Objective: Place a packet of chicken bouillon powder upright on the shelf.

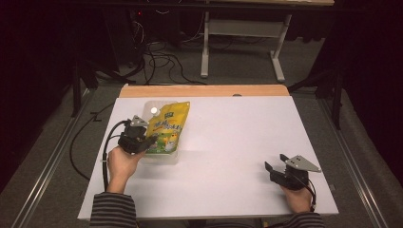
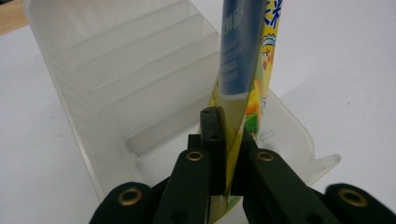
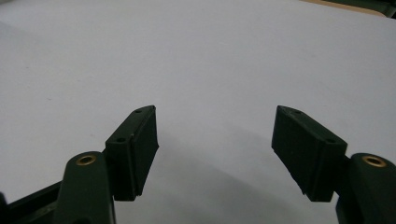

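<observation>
Left gripper clamps yellow pouch edge-on to slot into clear rack; right gripper wide open, idle at 4 o'clock.

pouch: yellow w/ a green patch at top; there is print in east-asian characters on the front, too small to read in high view.
pouch edge: in left gripper view a blue panel w/ rows of small white characters, blurred, can not read them; beside it big blue-and-white characters on yellow, cut by the frame, not legible; also a cartoon figure, no words on it.
clear container: no label or number seen.
table sheet: plain white, no marks.
readable text overall: none.
</observation>
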